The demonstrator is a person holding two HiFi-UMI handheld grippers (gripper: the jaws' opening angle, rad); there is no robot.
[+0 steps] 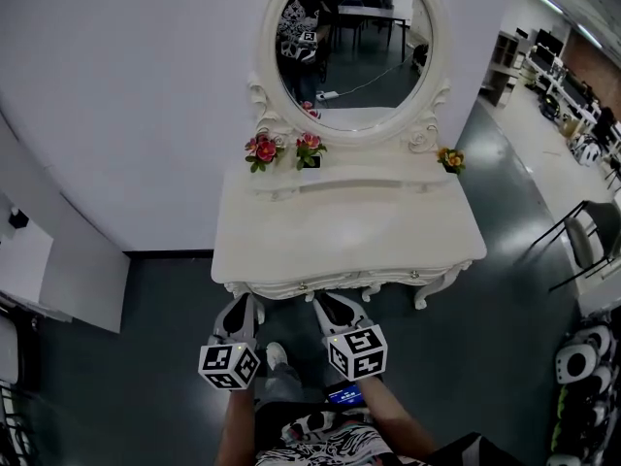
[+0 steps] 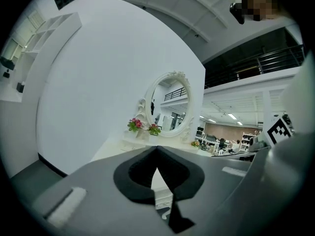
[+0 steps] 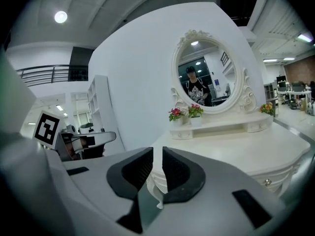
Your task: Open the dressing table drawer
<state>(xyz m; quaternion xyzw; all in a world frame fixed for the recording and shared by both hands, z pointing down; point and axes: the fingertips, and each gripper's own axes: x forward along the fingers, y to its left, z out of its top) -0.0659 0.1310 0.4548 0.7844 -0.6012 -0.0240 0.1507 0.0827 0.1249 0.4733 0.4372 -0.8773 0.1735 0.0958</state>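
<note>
The white dressing table (image 1: 349, 231) stands against the wall with its oval mirror (image 1: 354, 47). Its drawer front (image 1: 359, 281) runs under the front edge, flush with the table, with a small knob (image 1: 414, 274) on it. The knob (image 3: 267, 182) also shows low in the right gripper view. My left gripper (image 1: 241, 307) hangs just short of the table's left front corner, and its jaws (image 2: 156, 149) meet at the tips. My right gripper (image 1: 335, 304) is in front of the drawer's middle, apart from it. Its jaws (image 3: 157, 154) stand a narrow gap apart with nothing between them.
Small flower pots (image 1: 262, 150) (image 1: 309, 147) and another (image 1: 449, 158) sit on the table's raised back shelf. A white cabinet (image 1: 58, 260) stands at the left, a chair (image 1: 592, 241) at the right. The person's shoe (image 1: 277, 355) is on the dark floor below the grippers.
</note>
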